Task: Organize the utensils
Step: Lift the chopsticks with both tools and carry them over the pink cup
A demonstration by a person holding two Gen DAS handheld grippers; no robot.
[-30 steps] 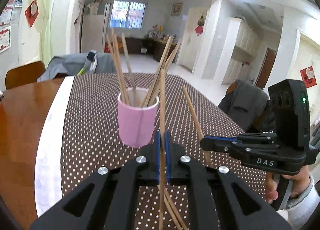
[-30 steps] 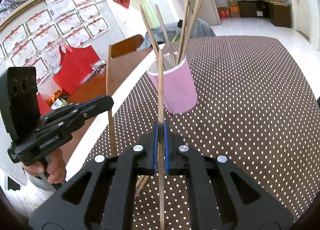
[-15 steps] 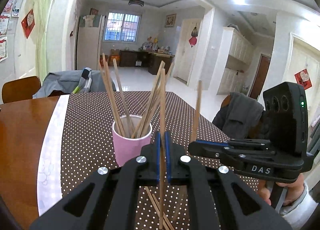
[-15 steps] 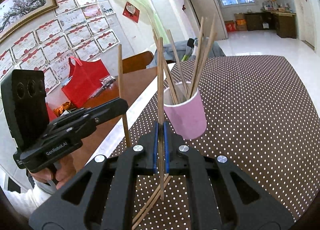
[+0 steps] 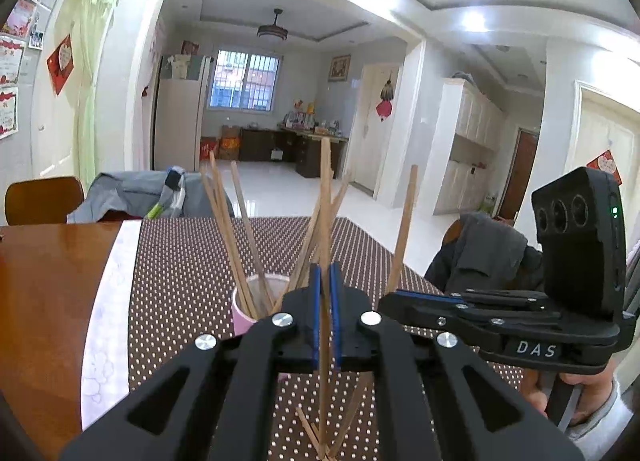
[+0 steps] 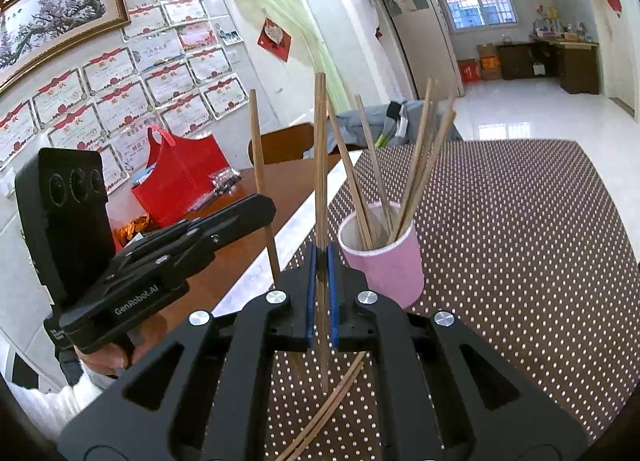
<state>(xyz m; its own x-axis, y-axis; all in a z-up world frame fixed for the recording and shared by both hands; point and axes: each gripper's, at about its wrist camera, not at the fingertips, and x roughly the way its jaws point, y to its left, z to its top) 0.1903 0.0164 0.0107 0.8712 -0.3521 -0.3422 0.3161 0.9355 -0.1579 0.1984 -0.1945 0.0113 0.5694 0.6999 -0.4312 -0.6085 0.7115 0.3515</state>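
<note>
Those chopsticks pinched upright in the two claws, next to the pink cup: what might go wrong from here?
1. The pink cup is light-looking and already crowded with leaning sticks; a poke at the rim could tip it.
2. The left claw and right claw each pinch one chopstick near its lower part, so it could swivel or slip.
3. The loose chopsticks on the tablecloth might get knocked.

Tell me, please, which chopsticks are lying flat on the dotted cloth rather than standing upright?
The loose chopsticks on the dotted cloth under the grippers. The others stand in the pink cup or are held upright, one in each gripper.
</note>
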